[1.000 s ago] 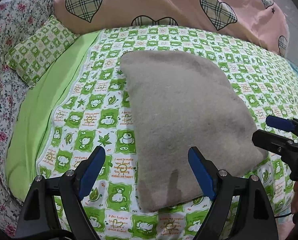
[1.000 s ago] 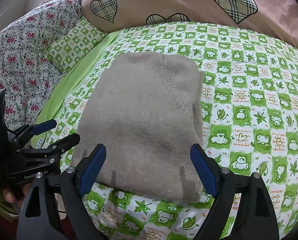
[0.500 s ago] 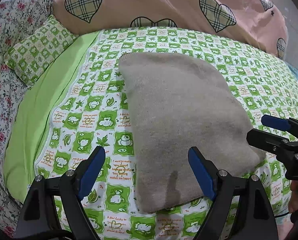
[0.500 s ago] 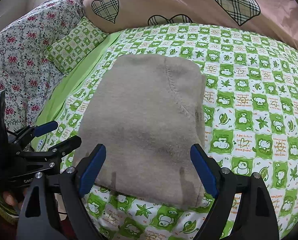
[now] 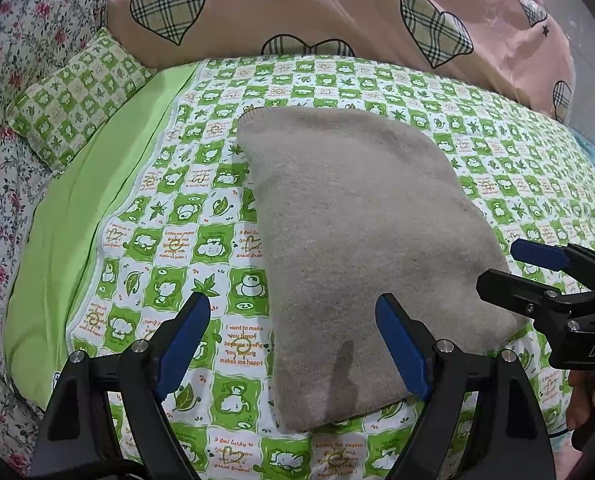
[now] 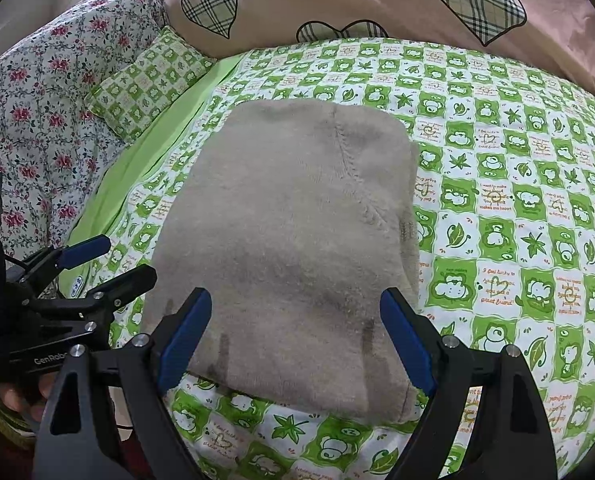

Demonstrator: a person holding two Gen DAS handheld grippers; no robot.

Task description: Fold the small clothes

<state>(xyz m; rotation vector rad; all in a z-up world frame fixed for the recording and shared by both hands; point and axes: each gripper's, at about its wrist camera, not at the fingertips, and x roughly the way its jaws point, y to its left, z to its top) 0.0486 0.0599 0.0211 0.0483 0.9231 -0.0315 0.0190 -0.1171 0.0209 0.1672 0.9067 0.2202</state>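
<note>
The bed [image 5: 201,208] is sagging; your grippers, left [image 5: 293,340] and right [image 6: 295,338], are hanging wide open, empty; a one-layer grab risks unfolding the garment [image 6: 297,240].

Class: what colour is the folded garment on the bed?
Plain grey-beige garment; right wrist view shows it best.

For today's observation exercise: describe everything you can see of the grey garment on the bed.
The grey garment looks like soft, fuzzy knit, folded into a thick rough rectangle with rounded corners. A stitched seam runs diagonally across its top layer, and layered edges show along one side. It lies flat on the green checked sheet. Nothing visibly touches it except that sheet.
</note>
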